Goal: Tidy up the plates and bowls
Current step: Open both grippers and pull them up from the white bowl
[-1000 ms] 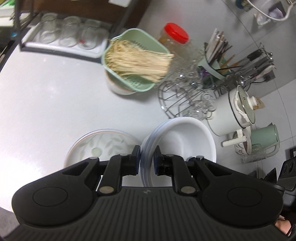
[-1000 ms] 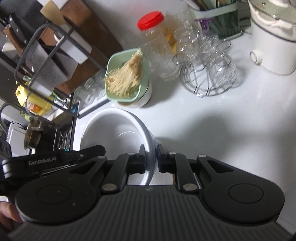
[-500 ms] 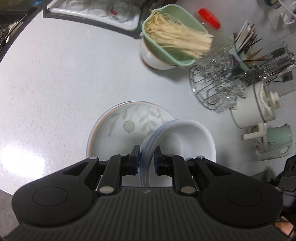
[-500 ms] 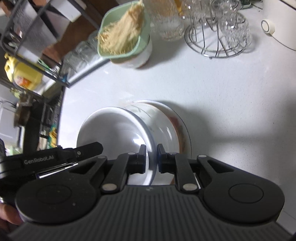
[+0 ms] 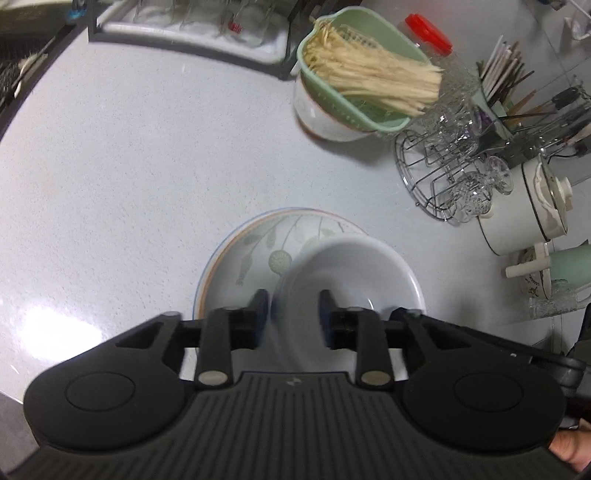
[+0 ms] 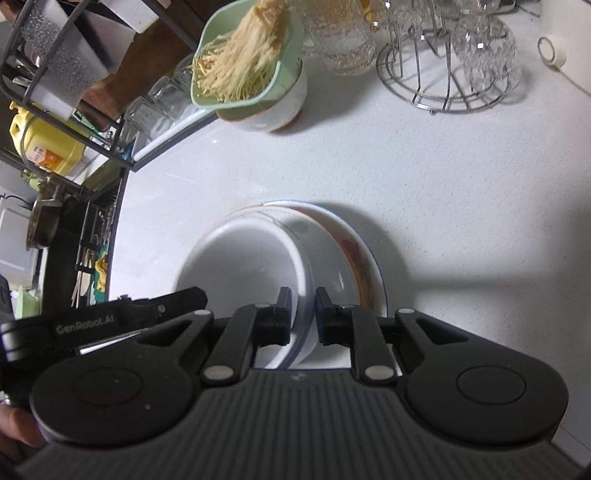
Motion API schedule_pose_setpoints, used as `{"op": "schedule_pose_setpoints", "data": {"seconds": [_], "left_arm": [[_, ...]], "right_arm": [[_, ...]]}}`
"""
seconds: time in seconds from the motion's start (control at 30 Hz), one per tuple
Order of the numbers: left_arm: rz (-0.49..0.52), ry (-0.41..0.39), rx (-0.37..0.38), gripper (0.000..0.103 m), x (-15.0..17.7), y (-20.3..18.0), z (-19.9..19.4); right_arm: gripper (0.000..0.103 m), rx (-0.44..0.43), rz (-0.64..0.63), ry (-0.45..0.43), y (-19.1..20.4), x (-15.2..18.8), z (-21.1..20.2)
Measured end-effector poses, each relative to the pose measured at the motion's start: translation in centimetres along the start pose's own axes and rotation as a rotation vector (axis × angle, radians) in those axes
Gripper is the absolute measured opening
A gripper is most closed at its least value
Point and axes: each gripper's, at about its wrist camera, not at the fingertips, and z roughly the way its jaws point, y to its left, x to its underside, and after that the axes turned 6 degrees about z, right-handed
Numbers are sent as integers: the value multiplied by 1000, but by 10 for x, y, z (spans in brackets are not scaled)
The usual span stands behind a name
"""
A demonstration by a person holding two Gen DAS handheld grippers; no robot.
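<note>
A plain white bowl (image 5: pixel 354 273) rests inside a wider dish with a leaf pattern (image 5: pixel 255 243) on the pale counter. My left gripper (image 5: pixel 292 306) straddles the bowl's near-left rim. Its jaws are opening, and the pads stand off the wall on both sides. In the right wrist view the same white bowl (image 6: pixel 240 258) sits in the patterned dish (image 6: pixel 354 254). My right gripper (image 6: pixel 303 301) is shut on the bowl's right rim. The left gripper's body (image 6: pixel 129 317) shows at the bowl's left edge there.
A green colander of pale noodle-like strands (image 5: pixel 362 81) sits on a white bowl behind. A red-lidded jar (image 5: pixel 428 29), a wire rack of glasses (image 5: pixel 454 173) and a white pot (image 5: pixel 524 214) stand to the right. A tray of glasses (image 5: pixel 192 33) is at the back. The counter edge (image 6: pixel 118 206) runs along the left.
Both grippers came down with the white bowl onto the patterned dish. The left gripper's jaws then spread off the rim, while the right stays clamped.
</note>
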Motion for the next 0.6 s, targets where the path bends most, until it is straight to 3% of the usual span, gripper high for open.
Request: {"op": "schedule_pose_setpoints", "data": {"seconds": [0.43, 0.6], "left_arm": [[225, -103, 24, 44, -11, -16, -72], [229, -166, 19, 45, -10, -23, -110]], "right_arm": [[17, 48, 57, -183, 22, 17, -50], [17, 24, 4, -264, 38, 22, -79]]}}
